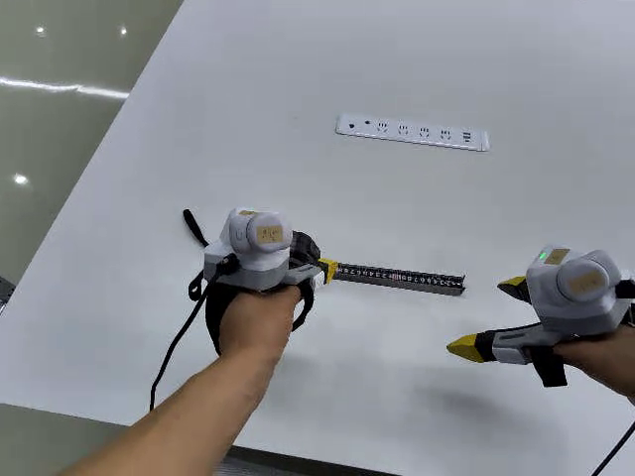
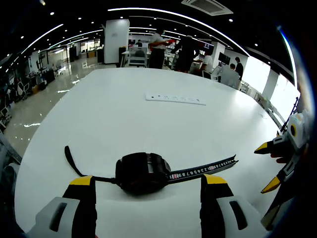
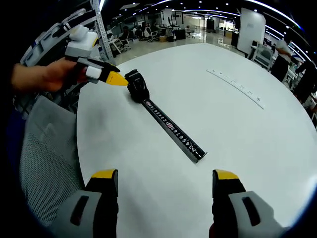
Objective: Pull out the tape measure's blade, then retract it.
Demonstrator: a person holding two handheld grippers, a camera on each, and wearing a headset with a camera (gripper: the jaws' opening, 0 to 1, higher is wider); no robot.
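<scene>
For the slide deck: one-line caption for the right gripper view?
Open right gripper faces the tape measure, left gripper beside it, blade extended across the white table.

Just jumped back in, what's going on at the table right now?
A person is working a tape measure with two handheld grippers on a white table. The blade is out and lies flat on the table. The left gripper is open, its jaws either side of the case, not clamped. The right gripper is open too, clear of the blade's tip. A power strip lies farther back.
</scene>
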